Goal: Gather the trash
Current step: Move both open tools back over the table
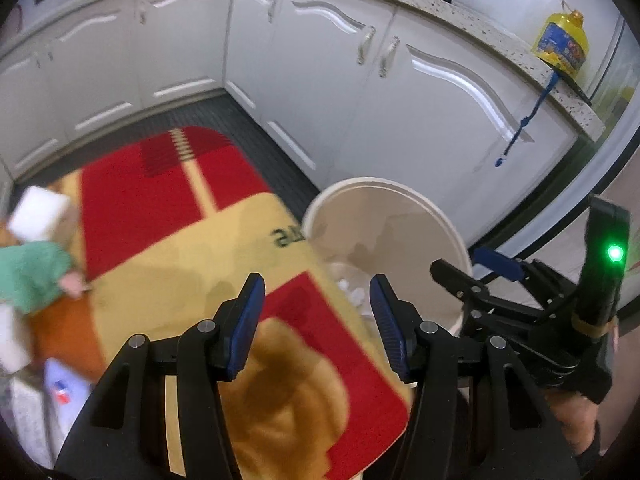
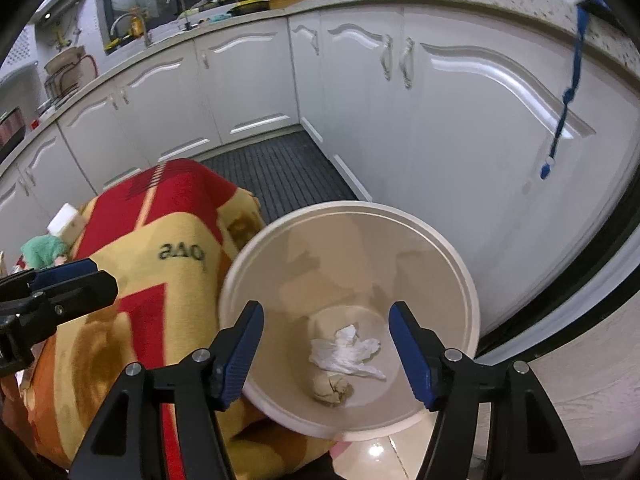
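A round white trash bin [image 2: 460, 264] stands on the floor beside a red and yellow blanket [image 2: 160, 280]. Inside it lie a crumpled white tissue [image 2: 346, 352] and a tan crumpled wad [image 2: 332, 390]. My right gripper [image 2: 326, 344] is open and empty, held right above the bin's mouth. My left gripper [image 1: 316, 312] is open and empty, over the blanket's edge [image 1: 180, 248] next to the bin [image 1: 400, 200]. The right gripper also shows at the right of the left wrist view [image 1: 476, 268].
White kitchen cabinets [image 2: 440, 120] wrap around behind the bin, with a dark ribbed mat [image 2: 276, 168] on the floor. A white bottle [image 1: 38, 212] and a green cloth [image 1: 32, 276] lie at the blanket's far left. A yellow jug [image 1: 562, 44] sits on the counter.
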### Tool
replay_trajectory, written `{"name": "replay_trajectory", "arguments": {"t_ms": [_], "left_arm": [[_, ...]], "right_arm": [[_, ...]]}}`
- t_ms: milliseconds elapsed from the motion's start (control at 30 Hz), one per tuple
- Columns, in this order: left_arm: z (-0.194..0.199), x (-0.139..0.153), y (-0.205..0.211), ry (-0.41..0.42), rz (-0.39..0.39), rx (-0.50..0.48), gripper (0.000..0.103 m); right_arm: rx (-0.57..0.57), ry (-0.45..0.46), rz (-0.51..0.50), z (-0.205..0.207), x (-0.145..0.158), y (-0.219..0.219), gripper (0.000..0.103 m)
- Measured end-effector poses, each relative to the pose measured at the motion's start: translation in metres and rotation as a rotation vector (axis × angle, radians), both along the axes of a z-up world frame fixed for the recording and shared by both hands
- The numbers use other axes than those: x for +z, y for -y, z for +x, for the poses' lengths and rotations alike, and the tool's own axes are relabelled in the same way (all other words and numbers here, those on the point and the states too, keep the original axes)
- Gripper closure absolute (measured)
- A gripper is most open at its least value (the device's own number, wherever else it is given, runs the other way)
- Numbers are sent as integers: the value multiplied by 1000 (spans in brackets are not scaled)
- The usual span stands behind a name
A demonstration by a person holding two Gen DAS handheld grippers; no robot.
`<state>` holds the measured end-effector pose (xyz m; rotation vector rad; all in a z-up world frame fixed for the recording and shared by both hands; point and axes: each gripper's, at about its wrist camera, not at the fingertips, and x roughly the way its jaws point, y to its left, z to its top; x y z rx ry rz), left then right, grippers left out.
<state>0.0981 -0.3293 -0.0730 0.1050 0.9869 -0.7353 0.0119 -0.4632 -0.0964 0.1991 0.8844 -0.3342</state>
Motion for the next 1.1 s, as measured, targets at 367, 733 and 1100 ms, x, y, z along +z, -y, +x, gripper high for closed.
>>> {"name": "replay_trajectory", "arguments": {"t_ms": [367,733,1100], "left_arm": [[-19,12,-88,119,64,158,50],[-38,23,-167,148,63,281,50],[-55,23,-276,130,58,431,50]], "right_arm": [[109,55,1,6,25,-69,35],[255,67,29,21,31,-147,35],[404,45,101,33,28,-216,34]]}}
